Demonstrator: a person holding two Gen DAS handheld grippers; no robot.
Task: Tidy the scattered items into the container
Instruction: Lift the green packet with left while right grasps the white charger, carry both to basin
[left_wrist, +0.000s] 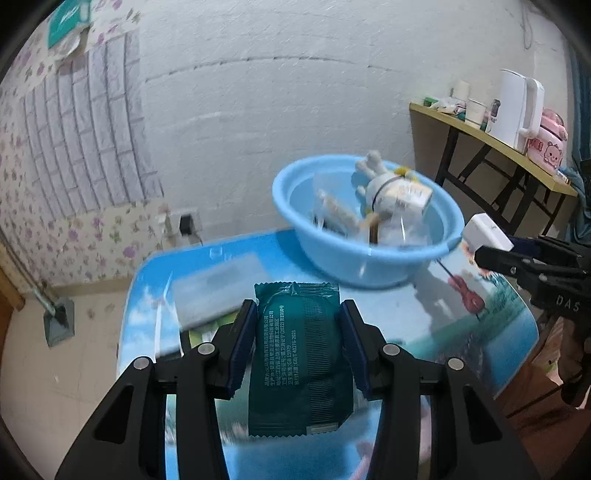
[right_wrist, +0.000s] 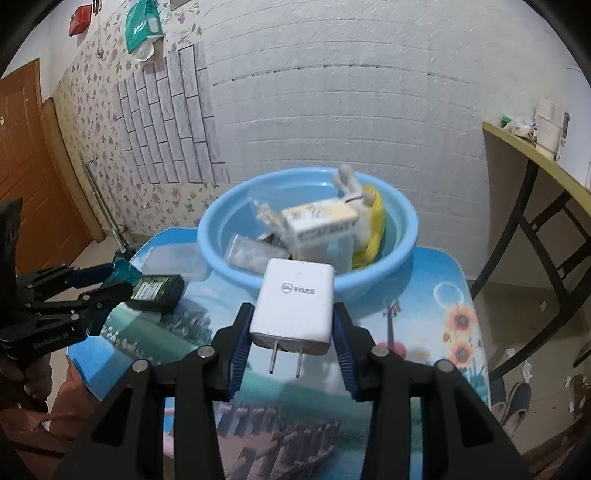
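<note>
My left gripper (left_wrist: 297, 317) is shut on a teal foil packet (left_wrist: 301, 354), held above the blue picture table (left_wrist: 424, 317). My right gripper (right_wrist: 291, 325) is shut on a white charger plug (right_wrist: 295, 302), prongs toward the camera. It shows in the left wrist view (left_wrist: 485, 230) just beside the rim of the blue basin (left_wrist: 369, 254). The basin (right_wrist: 402, 229) holds a small carton (right_wrist: 319, 223), a white plush toy (right_wrist: 351, 186), a yellow item (right_wrist: 376, 225) and clear bags (right_wrist: 251, 251).
A black-and-green box (right_wrist: 157, 291) and a clear lidded case (right_wrist: 173, 260) lie on the table left of the basin. A yellow side table (left_wrist: 491, 136) with a white kettle (left_wrist: 515, 107) stands to the right. Slippers (right_wrist: 511, 406) lie on the floor.
</note>
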